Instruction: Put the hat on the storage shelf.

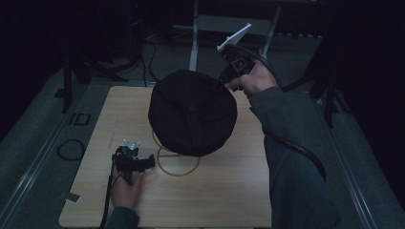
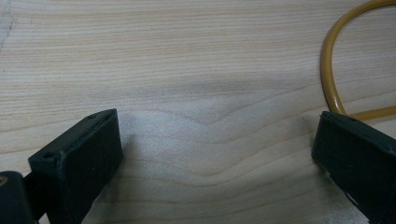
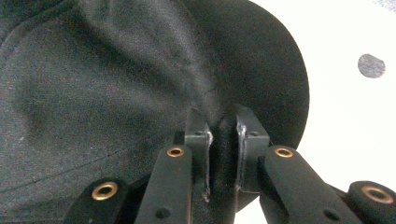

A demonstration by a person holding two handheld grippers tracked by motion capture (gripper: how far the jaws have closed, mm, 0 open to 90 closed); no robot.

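A black cap (image 1: 192,112) hangs in the air over the middle of the wooden table (image 1: 224,191). My right gripper (image 1: 221,86) is shut on its upper right edge. In the right gripper view the jaws pinch a fold of the cap's dark cloth (image 3: 93,79), and the right gripper (image 3: 223,135) points along it. My left gripper (image 1: 149,161) rests low on the table at the front left, open, with bare wood between its jaws. The left gripper (image 2: 215,154) shows the same in its own view. A yellow wire stand (image 1: 179,162) sits on the table under the cap, just right of the left gripper.
The yellow wire stand (image 2: 329,70) curves past the left gripper's right jaw. A black cable loop (image 1: 70,149) lies on the floor left of the table. Metal frame legs (image 1: 195,43) stand behind the table.
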